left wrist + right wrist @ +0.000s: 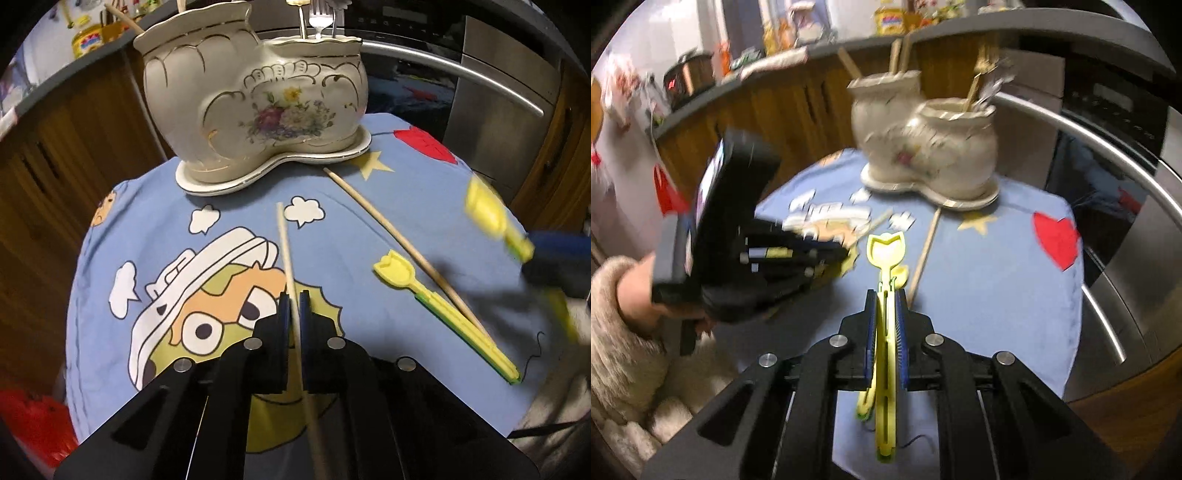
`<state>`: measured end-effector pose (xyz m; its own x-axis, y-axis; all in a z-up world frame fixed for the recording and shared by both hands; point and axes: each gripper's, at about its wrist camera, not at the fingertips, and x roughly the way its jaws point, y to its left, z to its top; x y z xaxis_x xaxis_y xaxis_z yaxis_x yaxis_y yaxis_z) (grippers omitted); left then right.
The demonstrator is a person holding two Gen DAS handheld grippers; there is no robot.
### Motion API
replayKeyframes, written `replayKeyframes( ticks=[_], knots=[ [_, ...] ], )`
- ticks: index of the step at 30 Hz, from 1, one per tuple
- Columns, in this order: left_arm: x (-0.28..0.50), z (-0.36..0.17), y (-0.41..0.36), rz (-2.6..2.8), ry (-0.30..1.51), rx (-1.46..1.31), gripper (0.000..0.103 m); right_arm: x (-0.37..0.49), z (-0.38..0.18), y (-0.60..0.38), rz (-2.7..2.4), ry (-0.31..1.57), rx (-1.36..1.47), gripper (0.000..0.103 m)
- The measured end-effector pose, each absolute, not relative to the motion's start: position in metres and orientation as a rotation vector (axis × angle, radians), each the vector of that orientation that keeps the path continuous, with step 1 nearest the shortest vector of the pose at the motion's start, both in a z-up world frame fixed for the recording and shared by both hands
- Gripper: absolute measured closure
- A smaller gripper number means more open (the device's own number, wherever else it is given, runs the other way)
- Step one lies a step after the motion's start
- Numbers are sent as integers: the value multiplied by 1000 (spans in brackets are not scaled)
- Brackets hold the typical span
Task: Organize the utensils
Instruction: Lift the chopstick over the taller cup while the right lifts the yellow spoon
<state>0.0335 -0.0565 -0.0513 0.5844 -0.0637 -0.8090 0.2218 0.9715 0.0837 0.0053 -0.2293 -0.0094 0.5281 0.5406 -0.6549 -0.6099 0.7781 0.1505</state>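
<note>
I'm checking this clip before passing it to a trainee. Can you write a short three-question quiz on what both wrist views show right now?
1. True or false: the left gripper is shut on a wooden chopstick.
2. What does the right gripper hold? A) a metal fork B) a yellow plastic utensil C) nothing
3. Fill in: besides the held items, one wooden chopstick and one ____ plastic utensil lie on the blue cartoon cloth in front of the floral ceramic holder.

Key: 1 true. 2 B, the yellow utensil is clamped between the pads. 3 yellow.
</note>
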Motion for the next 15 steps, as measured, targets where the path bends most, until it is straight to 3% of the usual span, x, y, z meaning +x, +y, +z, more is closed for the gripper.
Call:
replayKeyframes(
  ticks=[7, 15],
  knots=[
    [10, -36, -42, -219, 859, 162, 98, 25, 4, -251, 680, 661, -9, 93],
    [-15, 36, -17, -306, 508, 19, 98, 63, 45, -253, 693, 485, 94, 93]
  ],
)
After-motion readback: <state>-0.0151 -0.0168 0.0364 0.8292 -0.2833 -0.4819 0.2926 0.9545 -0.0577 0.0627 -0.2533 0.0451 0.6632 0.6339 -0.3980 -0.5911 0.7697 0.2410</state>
